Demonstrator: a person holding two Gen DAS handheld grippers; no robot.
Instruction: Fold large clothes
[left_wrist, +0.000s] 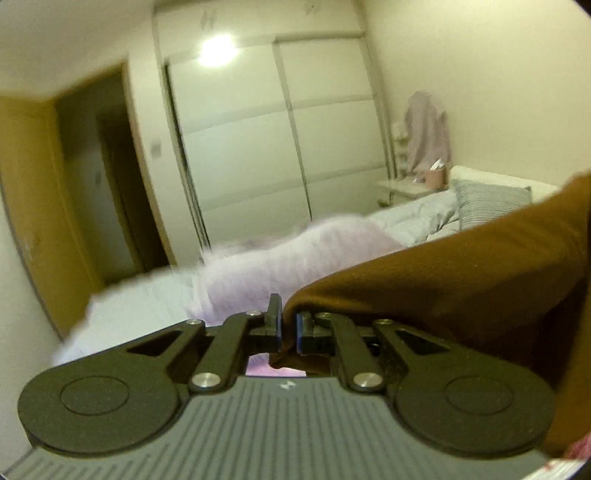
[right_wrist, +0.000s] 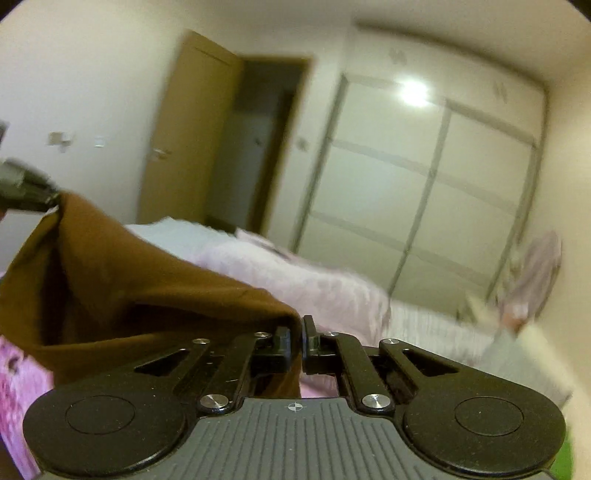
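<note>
Your left gripper has its jaws pinching one corner of the brown garment, which stretches off to the right, lifted above the bed and its lilac blanket. Your right gripper has its jaws pressed tight on the other corner of that garment, the cloth sagging between both grippers. Behind stand an open door and a white wardrobe.
</note>
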